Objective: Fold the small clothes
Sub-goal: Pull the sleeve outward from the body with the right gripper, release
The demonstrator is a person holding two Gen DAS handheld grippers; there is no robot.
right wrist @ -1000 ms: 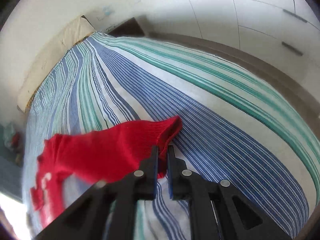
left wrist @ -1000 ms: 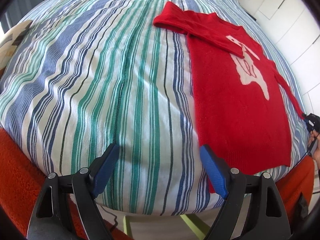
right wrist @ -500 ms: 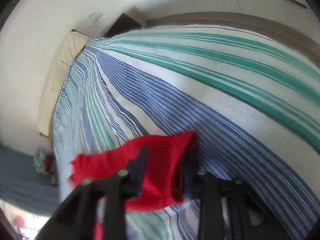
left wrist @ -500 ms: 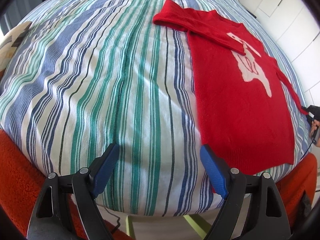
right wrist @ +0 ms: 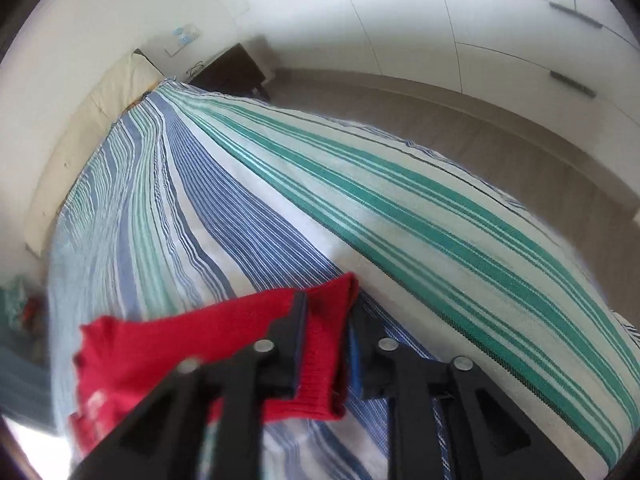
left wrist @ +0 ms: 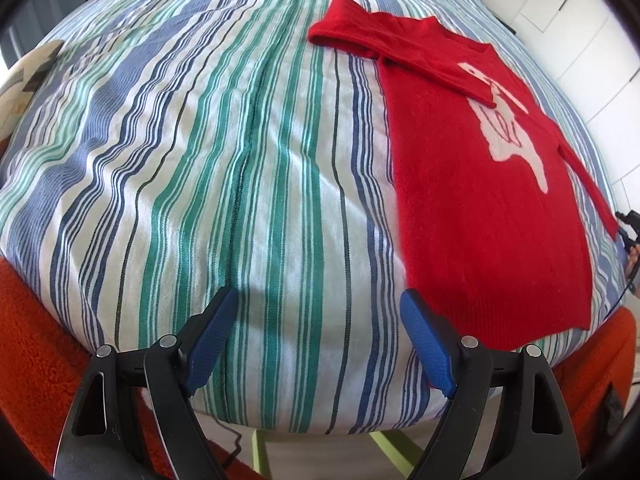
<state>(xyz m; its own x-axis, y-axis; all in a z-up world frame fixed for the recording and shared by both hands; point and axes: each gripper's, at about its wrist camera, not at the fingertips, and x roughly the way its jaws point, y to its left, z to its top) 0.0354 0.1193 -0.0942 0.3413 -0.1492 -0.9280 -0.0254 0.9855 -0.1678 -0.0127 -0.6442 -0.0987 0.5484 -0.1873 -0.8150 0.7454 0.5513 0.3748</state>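
Note:
A red sweater [left wrist: 480,200] with a white animal motif lies flat on the right half of the striped bed cover [left wrist: 200,160]. Its far sleeve is folded across the chest. The near sleeve stretches out to the bed's right edge, where my right gripper [left wrist: 630,224] shows. In the right wrist view the sleeve cuff [right wrist: 324,360] sits between the jaws of my right gripper [right wrist: 326,332], which are opening and no longer pinch it. My left gripper [left wrist: 320,340] hangs open over the bed's near edge, left of the sweater's hem, with nothing between its fingers.
An orange fluffy cover [left wrist: 32,320] lies below the bed's near edge, with a green stool [left wrist: 256,452] underneath. A patterned pillow [left wrist: 24,80] sits far left. White wardrobe doors [right wrist: 480,40], a dark nightstand [right wrist: 232,72] and a cream headboard [right wrist: 80,140] border the bed.
The right jaws, shut on the cuff a second ago, have spread apart. The sleeve has been drawn out straight toward the bed's right edge. The left gripper has not moved.

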